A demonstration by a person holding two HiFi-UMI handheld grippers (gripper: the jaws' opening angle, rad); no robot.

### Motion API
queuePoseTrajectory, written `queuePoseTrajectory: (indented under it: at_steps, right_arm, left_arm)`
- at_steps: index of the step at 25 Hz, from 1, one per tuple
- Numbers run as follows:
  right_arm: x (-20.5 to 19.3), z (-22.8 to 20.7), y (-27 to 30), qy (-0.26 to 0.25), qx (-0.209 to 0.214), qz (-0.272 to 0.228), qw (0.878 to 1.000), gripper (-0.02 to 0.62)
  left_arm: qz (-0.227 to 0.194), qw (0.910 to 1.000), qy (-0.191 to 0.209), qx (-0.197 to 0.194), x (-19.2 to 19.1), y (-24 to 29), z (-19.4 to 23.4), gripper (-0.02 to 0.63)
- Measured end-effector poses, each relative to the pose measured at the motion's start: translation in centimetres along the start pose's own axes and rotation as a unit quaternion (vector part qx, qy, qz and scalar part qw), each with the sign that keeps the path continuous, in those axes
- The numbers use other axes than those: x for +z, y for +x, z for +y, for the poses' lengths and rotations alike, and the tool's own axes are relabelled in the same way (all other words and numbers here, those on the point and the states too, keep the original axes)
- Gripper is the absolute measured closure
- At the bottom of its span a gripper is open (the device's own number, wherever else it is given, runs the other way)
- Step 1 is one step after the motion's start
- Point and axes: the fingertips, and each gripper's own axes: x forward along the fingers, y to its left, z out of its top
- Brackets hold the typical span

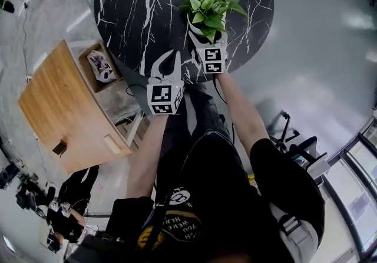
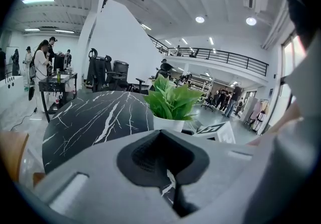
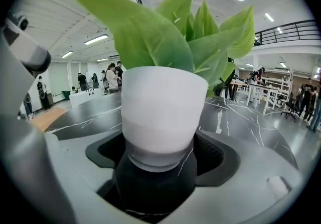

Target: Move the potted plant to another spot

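**Green potted plant (image 1: 209, 2) gripped, not yet moved**

Wood shows at the far left of the head view, a low desk (image 1: 56, 108) standing apart from the round black marbled worktop (image 1: 135, 8).

Next comes the left hand-held gripper (image 1: 168, 58). It hangs over the near edge of the worktop with its jaws brought together on nothing. Its own view shows only a thin slit between them, with the plant beyond and to the right. It has no part in the work at this point.

Further right, the right hand-held gripper (image 1: 209, 40) reaches in at the plant, which stands near the worktop's near edge. In the right gripper view the white pot (image 3: 163, 112) fills the gap, with a jaw on each side of its lower wall. They look closed onto it, though the contact itself is hard to make out. The pot's base seems to rest on the marble, so no lift shows.

By my reading the reach and the grasp are done. Raising the pot, carrying it to a fresh spot and letting go all remain. Most of the marble to the left and behind the plant lies bare.
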Motion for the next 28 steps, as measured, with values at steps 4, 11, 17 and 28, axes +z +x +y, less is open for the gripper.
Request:
queuePoseTrajectory:
  at_steps: [4,11,17,28]
  right_arm:
    - [0.1,0.3,0.9,-0.007,0.008,0.016,1.0,0.169]
    - [0.6,3.2,3.2,-0.046,0.036,0.04,0.997,0.17]
    - [1.5,5.2,5.4,-0.064,0.038,0.055,0.996,0.17]
    - [2.0,-3.8,7.3,-0.028,-0.031,0.078,0.996,0.172]
  left_arm:
    - [-0.003,1.0,0.001,-0.001,0.5,0.3,0.4,0.601]
    - [-0.009,0.9997,-0.013,0.021,1.0,-0.2,3.5,0.601]
    - [-0.018,0.9992,-0.022,0.029,1.8,-1.3,6.8,0.601]
    - [-0.009,0.9999,-0.002,0.006,3.8,1.9,6.7,0.601]
